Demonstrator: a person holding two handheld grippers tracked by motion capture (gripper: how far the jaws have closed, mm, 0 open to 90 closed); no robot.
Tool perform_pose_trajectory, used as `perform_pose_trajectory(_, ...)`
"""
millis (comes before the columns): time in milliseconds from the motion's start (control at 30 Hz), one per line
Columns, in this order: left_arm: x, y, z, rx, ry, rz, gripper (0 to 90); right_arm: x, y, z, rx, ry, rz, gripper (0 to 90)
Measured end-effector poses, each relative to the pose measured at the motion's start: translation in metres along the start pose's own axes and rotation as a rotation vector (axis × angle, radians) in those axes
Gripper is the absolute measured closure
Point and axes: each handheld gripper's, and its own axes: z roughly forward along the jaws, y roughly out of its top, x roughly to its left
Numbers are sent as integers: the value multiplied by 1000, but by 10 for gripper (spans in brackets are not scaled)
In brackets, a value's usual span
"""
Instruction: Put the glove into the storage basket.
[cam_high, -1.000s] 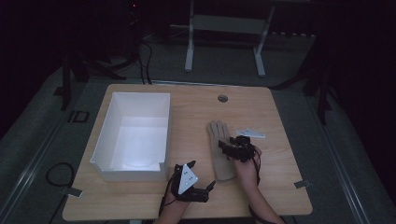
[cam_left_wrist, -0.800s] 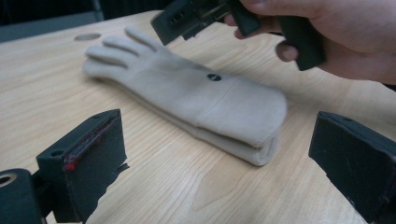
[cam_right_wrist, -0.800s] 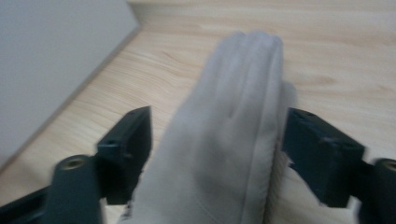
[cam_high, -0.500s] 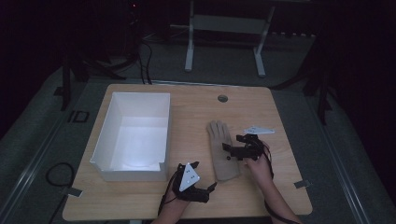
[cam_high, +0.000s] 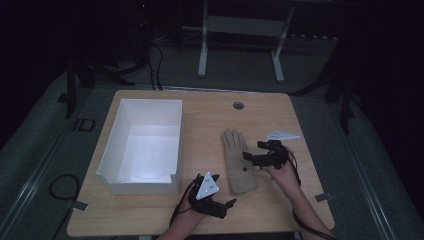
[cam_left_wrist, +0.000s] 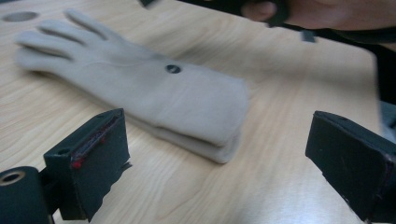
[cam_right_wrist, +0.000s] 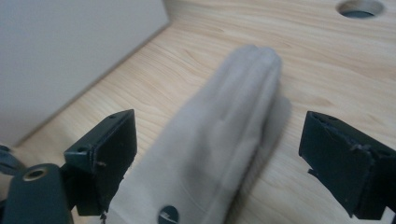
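Two grippers are in my hands. My right gripper (cam_high: 251, 157) sits at the right edge of the glove (cam_high: 238, 162), jaws pointing left over it. Its jaws have just been opening and now stand wide apart; in the right gripper view the glove lies between them, but neither pad presses on it. Nothing is held.

My left gripper (cam_high: 223, 204) rests near the table's (cam_high: 210, 107) front edge, just left of the glove's cuff. In the left gripper view its jaws are spread wide with only bare wood between them; the cuff lies a little beyond. Nothing is held.

I see the glove flat on the table, right of centre, fingers pointing away from me. A white bin (cam_high: 112, 150) stands well left of it. A round hole (cam_high: 238, 105) sits near the table's far edge.
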Motion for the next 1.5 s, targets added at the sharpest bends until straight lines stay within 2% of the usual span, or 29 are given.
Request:
perform_pose_trajectory(67,1,3,1,7,-33,-5,61,-1,4,0,-9,-11,-16,109)
perform_pose_trajectory(133,2,6,2,11,-45,-19,61,-4,9,2,-15,-6,-13,111)
perform_pose_trajectory(200,4,8,2,0,-89,-22,61,-6,14,4,-25,10,-5,112)
perform_pose_trajectory(300,4,12,7,25,-94,15,97,-10,19,10,-36,38,16,109)
perform_pose_trajectory(400,3,19,13,39,-115,49,144,-11,26,21,-22,21,11,110)
perform_pose_trajectory(467,3,25,19,57,-126,81,152,-13,30,28,-13,1,5,145)
perform_pose_trajectory(500,3,25,19,57,-126,81,160,-13,30,28,-13,1,5,145)
perform_pose_trajectory(533,3,32,26,75,-143,105,160,-15,32,32,-6,-3,5,158)
perform_pose_trajectory(567,3,36,31,86,-157,115,211,-19,35,39,8,-11,5,210)
perform_pose_trajectory(600,3,38,35,95,-164,125,215,-21,36,43,12,-23,8,229)
perform_pose_trajectory(667,3,41,43,120,-188,136,245,-27,35,49,25,9,45,236)
perform_pose_trajectory(767,6,41,54,153,-211,112,282,-35,29,60,47,4,67,286)
perform_pose_trajectory(800,8,41,57,164,-206,106,308,-37,27,63,57,-3,77,318)
perform_pose_trajectory(1000,15,35,65,213,-206,84,314,-49,14,77,133,-10,124,338)
perform_pose_trajectory(1067,18,32,65,218,-205,71,314,-53,13,80,153,7,164,354)
perform_pose_trajectory(1133,20,30,65,230,-208,61,314,-53,12,83,159,34,172,401)
perform_pose_trajectory(1200,22,28,64,241,-207,61,314,-53,11,84,167,69,189,509)
perform_pose_trajectory(1267,22,27,64,244,-208,46,314,-51,11,85,166,89,184,588)
perform_pose_trajectory(1333,22,26,64,247,-208,50,314,-49,12,84,169,89,169,619)
perform_pose_trajectory(1367,22,27,64,253,-209,58,315,-40,15,83,174,61,112,708)
perform_pose_trajectory(1500,17,27,63,270,-205,94,318,-21,21,80,171,-39,-18,791)
